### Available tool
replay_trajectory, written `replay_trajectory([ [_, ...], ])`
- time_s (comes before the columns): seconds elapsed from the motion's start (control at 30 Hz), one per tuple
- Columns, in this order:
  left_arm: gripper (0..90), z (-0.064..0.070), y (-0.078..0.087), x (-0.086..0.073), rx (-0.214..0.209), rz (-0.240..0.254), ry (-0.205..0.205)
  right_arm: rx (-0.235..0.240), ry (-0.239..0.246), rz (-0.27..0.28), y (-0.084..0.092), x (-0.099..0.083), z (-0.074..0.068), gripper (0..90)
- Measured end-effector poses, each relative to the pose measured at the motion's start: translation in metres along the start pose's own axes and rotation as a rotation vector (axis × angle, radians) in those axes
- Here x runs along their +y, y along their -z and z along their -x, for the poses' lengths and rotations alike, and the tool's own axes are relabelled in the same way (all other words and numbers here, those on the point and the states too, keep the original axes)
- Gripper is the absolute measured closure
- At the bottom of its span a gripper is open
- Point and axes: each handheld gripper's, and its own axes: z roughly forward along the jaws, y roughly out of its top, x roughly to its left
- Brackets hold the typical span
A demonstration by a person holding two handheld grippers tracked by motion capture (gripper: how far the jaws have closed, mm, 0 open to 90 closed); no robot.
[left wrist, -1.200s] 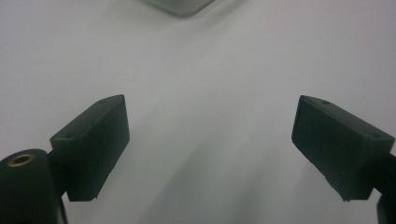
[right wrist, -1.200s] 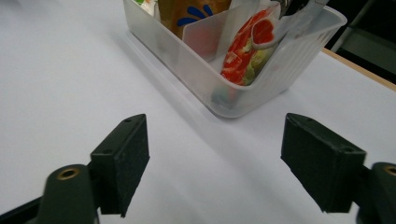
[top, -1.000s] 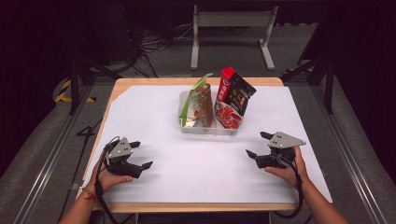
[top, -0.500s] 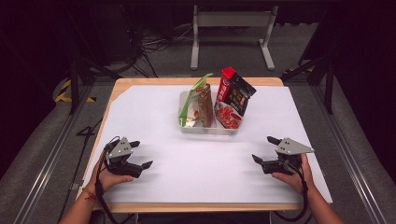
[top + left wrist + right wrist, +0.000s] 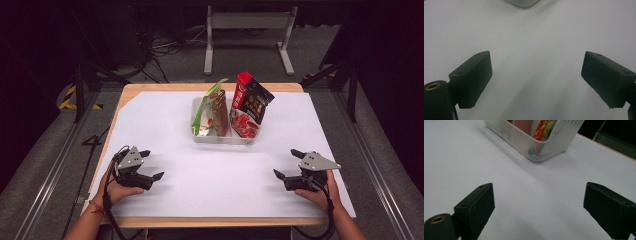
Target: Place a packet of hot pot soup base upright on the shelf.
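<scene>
So down at the near edge we've got both hands resting on the white sheet (image 5: 220,175) that covers the wooden table (image 5: 150,87). Our left gripper (image 5: 151,164) sits at the near left, held in the left hand (image 5: 116,189), jaws spread wide with nothing between them, pointing roughly toward the middle of the table. Our right gripper (image 5: 288,163) is at the near right in the right hand (image 5: 320,196), also spread wide and empty, aimed back toward the centre. The two are well apart, with bare white sheet between them.

In the left gripper view, we see the left gripper (image 5: 536,80) with its two black jaws far apart over plain white, and a corner of the clear plastic tray (image 5: 522,3) just peeks in at the top edge. The right gripper view shows the right gripper (image 5: 537,212) the same way, jaws wide, with the tray (image 5: 544,147) ahead, and a bit of red and green packaging showing through its ribbed wall.

Farther out, the tray (image 5: 220,138) sits near the middle of the table, a bit toward the far side. Standing in it we've got a green-edged snack pouch (image 5: 214,107) on the left and a red and black snack pouch (image 5: 251,102) on the right, tilted so its top leans off to the right.

Beyond the table there's a dark floor with cables (image 5: 170,45) and a grey metal stand (image 5: 247,22).
</scene>
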Motion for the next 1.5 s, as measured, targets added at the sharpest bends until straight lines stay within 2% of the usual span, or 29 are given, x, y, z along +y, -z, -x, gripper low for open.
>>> replay_trajectory([
  [0.2, 10.6, -0.0001, 0.0007, 0.001, -0.001, 0.01, 0.0, 0.003, -0.009, 0.007, -0.0003, -0.001, -0.0008, 9.9],
  [0.3, 10.6, 0.0009, 0.0013, 0.0001, 0.016, 0.002, -0.001, -0.008, 0.0, 0.003, -0.0001, -0.0006, -0.0027, 9.8],
  [0.43, 10.6, 0.0005, 0.0036, 0.0, 0.02, 0.017, 0.0, -0.009, -0.007, -0.003, -0.0013, -0.0006, -0.0038, 9.9],
  [0.67, 9.7, -0.0002, 0.0009, 0.0005, 0.022, 0.004, -0.002, -0.01, -0.009, -0.009, -0.0027, -0.0015, -0.0042, 9.6],
  [0.87, 9.7, -0.001, 0.0013, 0.0003, 0.034, 0.0, -0.001, -0.014, -0.031, -0.01, -0.004, -0.0029, -0.0017, 9.6],
  [1.07, 9.7, -0.0013, 0.0012, 0.0005, 0.035, -0.002, -0.001, -0.011, -0.007, -0.022, -0.0059, -0.0022, -0.0051, 9.8],
  [1.5, 9.7, -0.002, 0.0002, 0.0009, 0.037, -0.003, 0.002, -0.015, -0.014, -0.022, -0.0071, -0.0037, -0.0047, 9.3],
])
